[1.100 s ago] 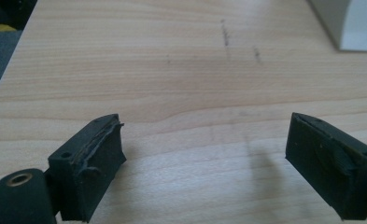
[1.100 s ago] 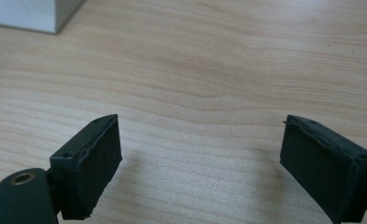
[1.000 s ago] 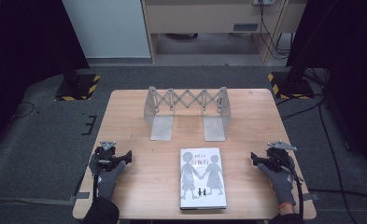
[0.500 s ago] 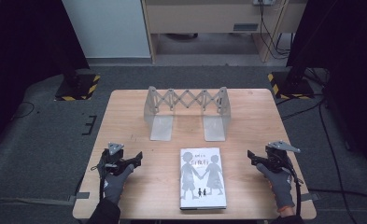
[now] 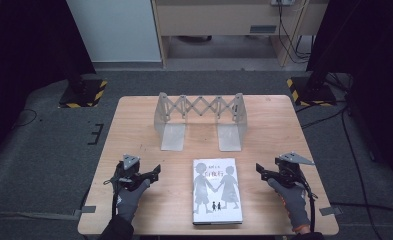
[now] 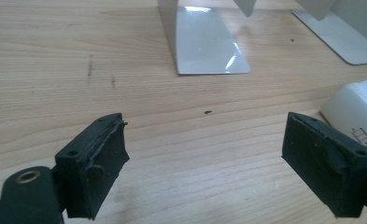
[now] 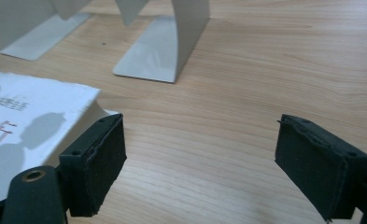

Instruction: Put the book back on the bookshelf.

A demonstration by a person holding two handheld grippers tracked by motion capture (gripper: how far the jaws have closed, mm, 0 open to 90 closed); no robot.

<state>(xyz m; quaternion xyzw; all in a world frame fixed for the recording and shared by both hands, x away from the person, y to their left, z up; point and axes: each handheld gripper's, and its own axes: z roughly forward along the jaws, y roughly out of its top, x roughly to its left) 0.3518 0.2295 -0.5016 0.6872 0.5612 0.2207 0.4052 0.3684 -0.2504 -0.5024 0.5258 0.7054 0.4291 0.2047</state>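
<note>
Overall light: even and moderate over the surface (image 5: 134,125); the room around it falls off to near black at both sides of the high view.
Source: overhead, judging by the small, soft shadows close under things.
Glare: bright white patches on the metal foot of the book stand (image 6: 209,42) in the left gripper view; a duller sheen on its foot in the right gripper view.
Overexposure: the white book cover (image 7: 27,126) washes out at its near corner.
Focus: the black tongs in both gripper views are slightly soft; wood grain mid-frame is sharper.
High view: soft, low in detail, book lettering unreadable.
</note>
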